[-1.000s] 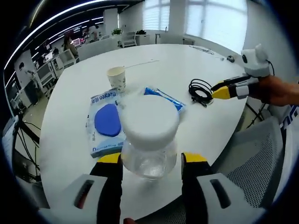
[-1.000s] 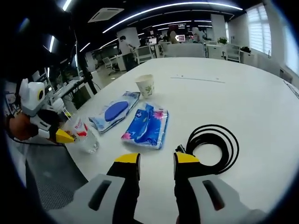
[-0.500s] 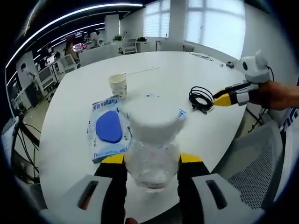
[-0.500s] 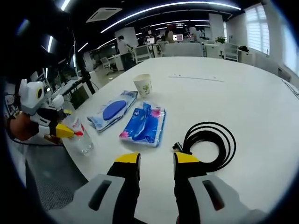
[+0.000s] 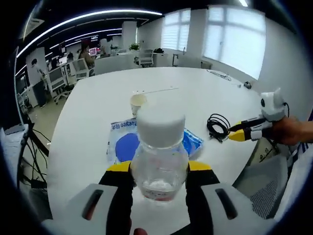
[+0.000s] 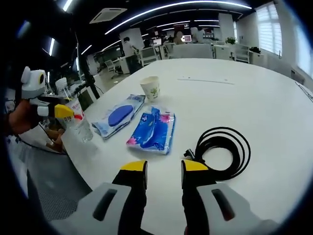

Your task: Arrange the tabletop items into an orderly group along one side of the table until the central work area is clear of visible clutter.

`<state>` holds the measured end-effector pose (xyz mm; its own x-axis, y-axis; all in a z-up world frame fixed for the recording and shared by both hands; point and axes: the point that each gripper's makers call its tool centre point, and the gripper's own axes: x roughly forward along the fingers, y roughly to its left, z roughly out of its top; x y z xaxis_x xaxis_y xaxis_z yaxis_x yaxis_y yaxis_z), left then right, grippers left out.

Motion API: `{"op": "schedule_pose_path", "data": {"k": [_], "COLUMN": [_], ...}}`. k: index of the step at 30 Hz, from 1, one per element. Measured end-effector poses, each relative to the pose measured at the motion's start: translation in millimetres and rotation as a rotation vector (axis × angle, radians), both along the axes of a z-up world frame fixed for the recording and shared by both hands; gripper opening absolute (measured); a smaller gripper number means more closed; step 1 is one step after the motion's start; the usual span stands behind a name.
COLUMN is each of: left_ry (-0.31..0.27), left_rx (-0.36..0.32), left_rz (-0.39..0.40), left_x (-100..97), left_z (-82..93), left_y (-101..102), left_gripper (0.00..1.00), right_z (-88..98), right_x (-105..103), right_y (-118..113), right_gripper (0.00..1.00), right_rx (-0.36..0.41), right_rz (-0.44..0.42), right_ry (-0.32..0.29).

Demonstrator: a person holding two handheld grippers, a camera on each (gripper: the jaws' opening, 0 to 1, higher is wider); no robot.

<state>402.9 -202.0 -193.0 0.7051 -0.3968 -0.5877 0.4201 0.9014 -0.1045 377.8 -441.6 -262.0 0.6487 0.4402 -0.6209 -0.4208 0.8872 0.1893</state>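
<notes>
A clear jar with a white lid hangs just above the white table, and my left gripper is shut on its sides. Behind the jar lie a wipes pack with a blue lid, a blue tissue pack and a paper cup. A coiled black cable lies right in front of my right gripper, which is open and touches nothing. In the right gripper view the left gripper holds the jar over the table's left edge, near the wipes pack, tissue pack and cup.
A thin white stick lies further back on the table, whose far half is wide and bare. A mesh chair stands by the near edge. Desks, chairs and people fill the office behind.
My left gripper has lifted the jar off the table's edge and now holds it higher. The right gripper has stayed by the cable.
</notes>
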Motion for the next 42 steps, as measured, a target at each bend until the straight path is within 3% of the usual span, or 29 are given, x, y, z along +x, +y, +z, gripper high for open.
{"op": "schedule_pose_path", "data": {"k": [12,25,35,42], "left_ry": [-0.043,-0.056,-0.048,-0.032], "left_rx": [-0.022,-0.047,-0.046,-0.036], "left_rz": [0.089,0.183,0.228,0.248], "left_x": [81.4,157.6,212.5,235.7], "left_z": [18.1,19.3,6.9,-9.4], "left_y": [14.0,27.4,35.0,36.4], "left_gripper": [0.41,0.41,0.41,0.41], "right_z": [-1.4,-6.4,-13.6,-14.4], "right_x": [-4.8,-15.1,-18.2,-12.4], "right_y": [-8.5,-11.7,-9.2,-17.0], "right_gripper": [0.27,0.38,0.43,0.43], "right_rx": [-0.003,-0.015,-0.022,-0.023], "right_rz": [-0.025,0.009,0.038,0.036], "right_ry": [0.007,0.026,0.060,0.072]}}
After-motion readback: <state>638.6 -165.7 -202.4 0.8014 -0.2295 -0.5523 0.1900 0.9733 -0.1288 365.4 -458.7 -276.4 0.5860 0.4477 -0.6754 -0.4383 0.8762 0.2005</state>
